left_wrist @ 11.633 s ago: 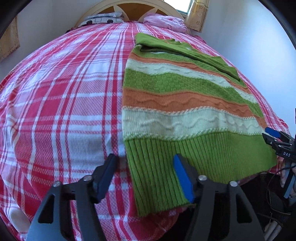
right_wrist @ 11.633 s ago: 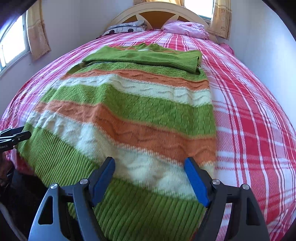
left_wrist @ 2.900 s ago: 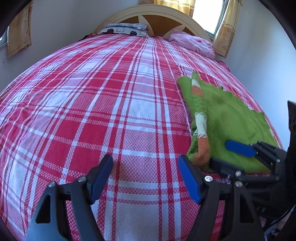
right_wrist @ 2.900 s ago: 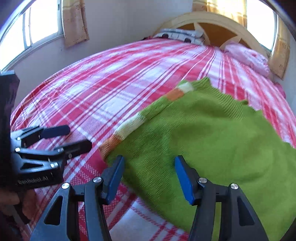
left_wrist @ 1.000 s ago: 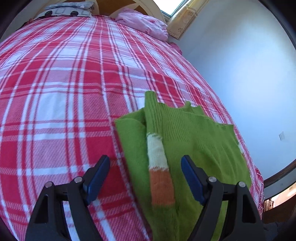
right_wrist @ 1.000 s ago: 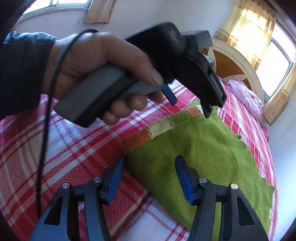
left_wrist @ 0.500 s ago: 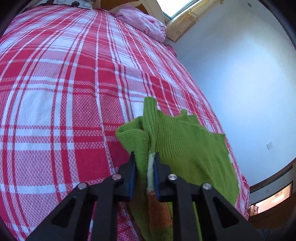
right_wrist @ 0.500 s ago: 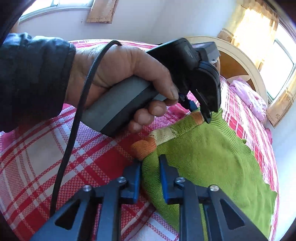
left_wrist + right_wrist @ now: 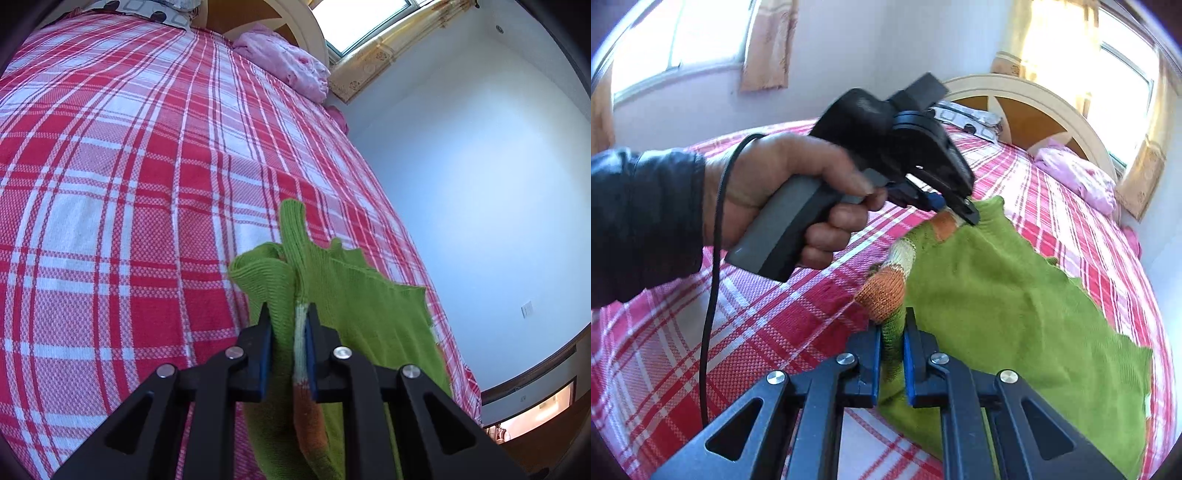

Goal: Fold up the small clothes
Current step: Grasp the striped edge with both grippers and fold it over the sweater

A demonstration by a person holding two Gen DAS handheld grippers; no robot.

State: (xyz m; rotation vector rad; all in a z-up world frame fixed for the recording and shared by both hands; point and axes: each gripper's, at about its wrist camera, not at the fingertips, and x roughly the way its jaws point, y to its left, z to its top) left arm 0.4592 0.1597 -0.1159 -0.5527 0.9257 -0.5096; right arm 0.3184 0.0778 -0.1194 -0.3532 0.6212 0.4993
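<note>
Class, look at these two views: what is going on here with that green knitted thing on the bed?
A person holds a pair of tongs in each hand and is folding a green striped sweater on a bed with a red plaid cover. The left tongs and the right tongs are both shut on the sweater's striped folded edge, at two spots along it. That edge is raised off the cover, while the rest lies flat.
</note>
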